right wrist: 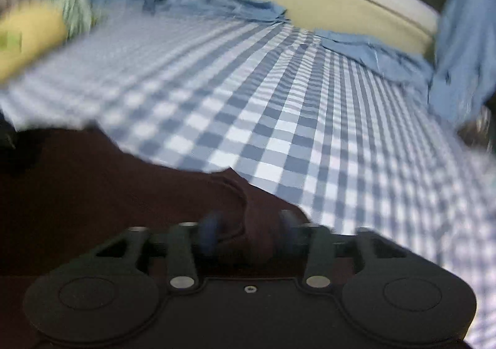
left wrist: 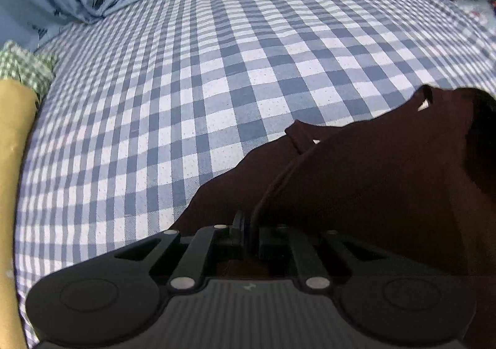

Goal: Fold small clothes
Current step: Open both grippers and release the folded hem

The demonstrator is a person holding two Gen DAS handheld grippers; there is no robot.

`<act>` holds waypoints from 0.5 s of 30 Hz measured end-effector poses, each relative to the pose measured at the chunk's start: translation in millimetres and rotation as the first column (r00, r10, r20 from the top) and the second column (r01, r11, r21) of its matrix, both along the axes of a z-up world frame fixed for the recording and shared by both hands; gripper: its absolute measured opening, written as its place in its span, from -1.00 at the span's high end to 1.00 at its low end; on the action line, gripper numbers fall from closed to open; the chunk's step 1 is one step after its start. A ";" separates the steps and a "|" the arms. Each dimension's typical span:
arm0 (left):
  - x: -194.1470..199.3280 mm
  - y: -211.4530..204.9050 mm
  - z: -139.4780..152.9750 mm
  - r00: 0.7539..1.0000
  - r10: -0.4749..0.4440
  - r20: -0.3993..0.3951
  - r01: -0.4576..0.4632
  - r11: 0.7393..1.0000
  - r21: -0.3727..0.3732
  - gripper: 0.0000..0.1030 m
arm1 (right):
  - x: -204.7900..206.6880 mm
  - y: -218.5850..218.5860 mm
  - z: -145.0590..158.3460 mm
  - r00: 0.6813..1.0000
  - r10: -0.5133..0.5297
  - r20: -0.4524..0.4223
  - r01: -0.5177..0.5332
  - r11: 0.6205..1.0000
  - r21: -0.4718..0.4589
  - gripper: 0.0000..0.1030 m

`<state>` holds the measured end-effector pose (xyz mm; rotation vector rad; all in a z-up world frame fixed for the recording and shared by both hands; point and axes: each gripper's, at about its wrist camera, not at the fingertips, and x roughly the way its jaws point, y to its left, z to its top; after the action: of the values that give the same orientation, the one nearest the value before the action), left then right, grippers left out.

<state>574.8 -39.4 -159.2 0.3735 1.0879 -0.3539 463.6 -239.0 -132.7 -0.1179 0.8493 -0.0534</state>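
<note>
Dark maroon garment limp, light, likely non-slippery; left tongs pinched shut on its edge seam, right tongs half-open astride a fold; grip hems.

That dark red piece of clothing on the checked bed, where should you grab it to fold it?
Grab the dark red garment by its seamed edge nearest the grippers, coming down from above on the near side. It lies flat on the checked sheet, so only that raised hem gives the fingers something to pinch. The left gripper is already shut there; the right gripper is open around a fold.
</note>
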 end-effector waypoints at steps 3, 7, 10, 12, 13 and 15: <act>5.3 1.6 0.0 1.000 0.014 -0.023 -0.014 1.000 -0.006 0.86 | -16.8 -3.3 8.8 1.000 -0.009 0.027 0.008 0.999 0.044 -0.51; 7.5 4.0 -1.0 0.999 0.035 -0.039 -0.036 0.999 -0.026 0.86 | -40.8 -3.5 8.5 0.999 0.036 0.003 -0.037 0.996 0.078 -0.86; 10.0 8.1 0.6 0.997 0.059 -0.054 -0.061 0.997 -0.041 0.73 | -49.0 -3.0 -3.7 0.999 0.019 -0.048 -0.018 1.000 0.023 -0.86; 10.4 8.9 2.1 0.996 0.069 -0.050 -0.071 0.997 -0.033 0.60 | -48.9 -6.6 -14.3 0.996 -0.027 -0.086 0.025 1.000 -0.018 -0.86; 9.5 9.2 4.0 0.996 0.074 -0.042 -0.075 0.997 -0.026 0.52 | -47.6 -9.7 -18.7 0.994 -0.059 -0.096 0.055 0.997 -0.046 -0.86; 5.2 8.8 9.5 0.998 0.068 -0.013 -0.068 0.998 -0.017 0.40 | -44.3 -20.8 -22.4 0.984 -0.151 -0.094 0.141 0.984 -0.106 -0.86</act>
<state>580.1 -30.6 -149.7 0.3181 1.1060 -0.3055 419.3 -259.9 -155.0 -0.1525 0.9569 -0.2294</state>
